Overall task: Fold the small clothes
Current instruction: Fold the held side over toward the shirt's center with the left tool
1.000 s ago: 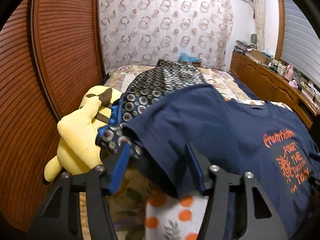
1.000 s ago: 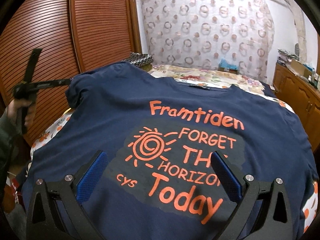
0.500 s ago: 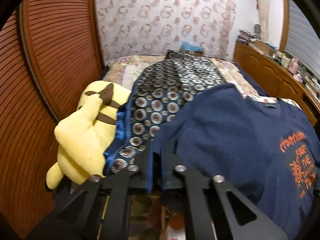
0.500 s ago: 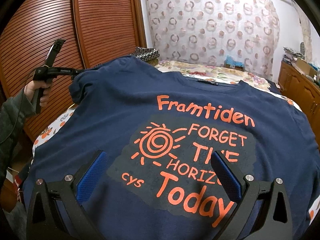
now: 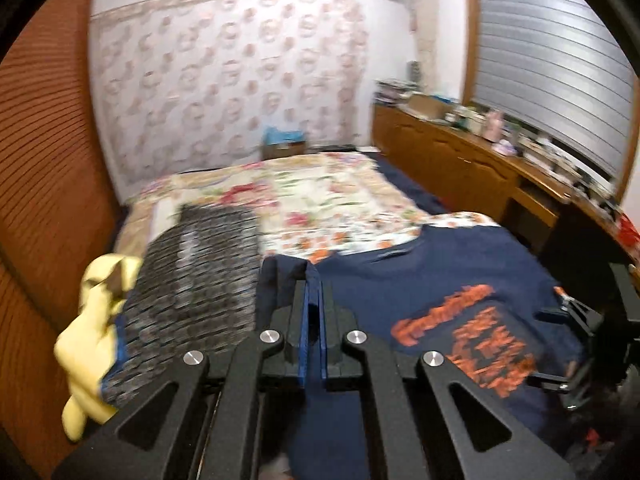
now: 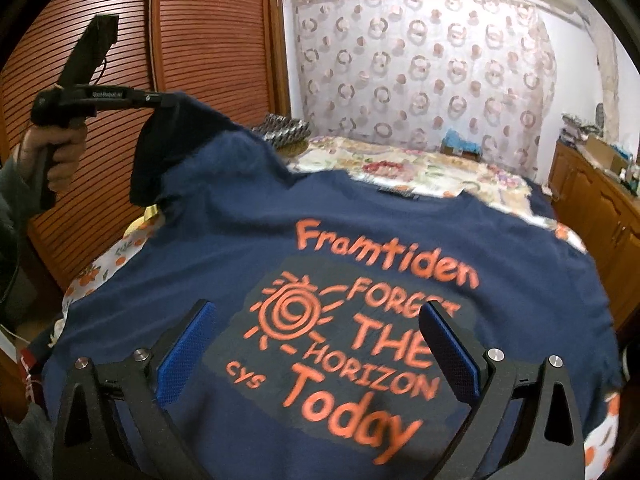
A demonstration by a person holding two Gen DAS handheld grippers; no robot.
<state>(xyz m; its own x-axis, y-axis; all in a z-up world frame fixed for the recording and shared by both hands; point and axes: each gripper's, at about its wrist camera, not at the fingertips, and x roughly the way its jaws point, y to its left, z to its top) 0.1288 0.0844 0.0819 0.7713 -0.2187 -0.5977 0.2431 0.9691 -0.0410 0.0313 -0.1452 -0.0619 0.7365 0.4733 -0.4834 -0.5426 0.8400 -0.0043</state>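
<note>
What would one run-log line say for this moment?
step: first fold | left gripper: shut on T-shirt sleeve, raised | right gripper: open above T-shirt | bed: T-shirt spread

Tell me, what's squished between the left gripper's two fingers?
The navy T-shirt's sleeve: the left gripper is shut on it. The left wrist view shows the pinch; the right wrist view shows the sleeve lifted.

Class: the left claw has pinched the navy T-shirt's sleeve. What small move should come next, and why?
Probably carry the sleeve inward over the printed chest. The left claw is shut on it and holds it raised, while the right claw hovers open above the navy T-shirt, gripping nothing.
</note>
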